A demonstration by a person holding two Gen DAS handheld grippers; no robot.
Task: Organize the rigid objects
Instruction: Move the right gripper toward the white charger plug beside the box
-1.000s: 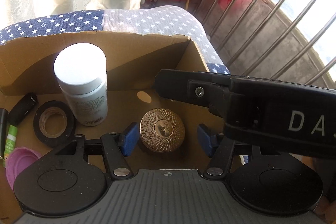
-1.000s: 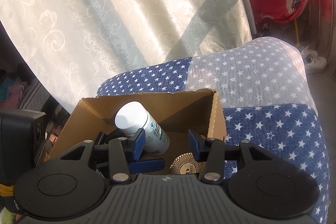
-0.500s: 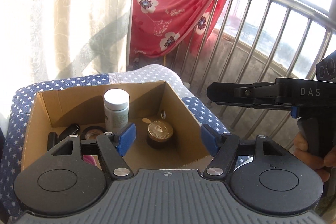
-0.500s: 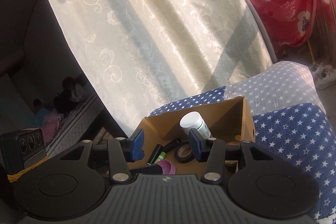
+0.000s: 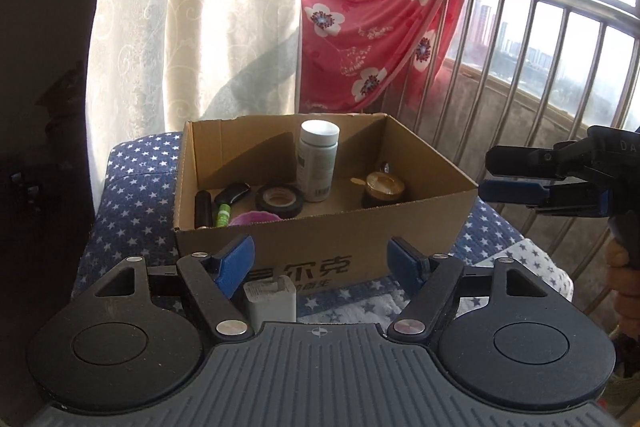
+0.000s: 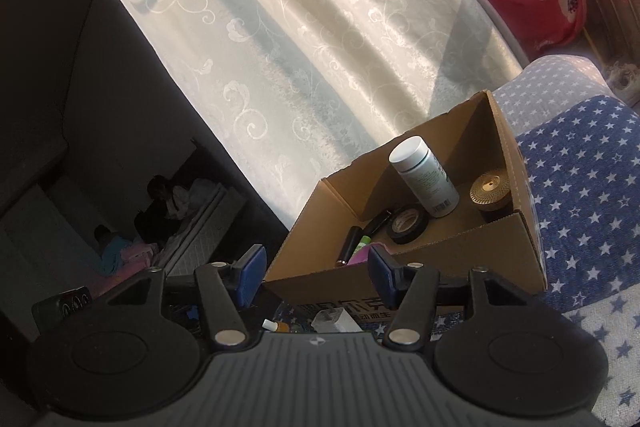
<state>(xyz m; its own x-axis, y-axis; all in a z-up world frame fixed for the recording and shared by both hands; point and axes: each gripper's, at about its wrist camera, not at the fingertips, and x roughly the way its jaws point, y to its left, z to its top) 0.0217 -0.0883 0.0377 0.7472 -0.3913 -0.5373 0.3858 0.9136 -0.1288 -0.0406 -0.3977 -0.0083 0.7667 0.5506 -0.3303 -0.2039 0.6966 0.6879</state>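
The box (image 5: pixel 320 259) sits on the starred cushion (image 5: pixel 132 211), holding the bottle (image 5: pixel 318 163), tape (image 5: pixel 279 201) and gold jar (image 5: pixel 384 189). Both the left gripper (image 5: pixel 320 263) and right gripper (image 6: pixel 316 281) hang empty with jaws apart, outside the near wall. Probably next: the white block (image 5: pixel 271 301) in front; lift it above the rim, landing in the bare middle

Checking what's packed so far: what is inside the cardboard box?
In the box: a white bottle standing upright, a gold-lidded jar, a tape roll, a black tube, a green-labelled marker and something pink, partly hidden by the front wall.
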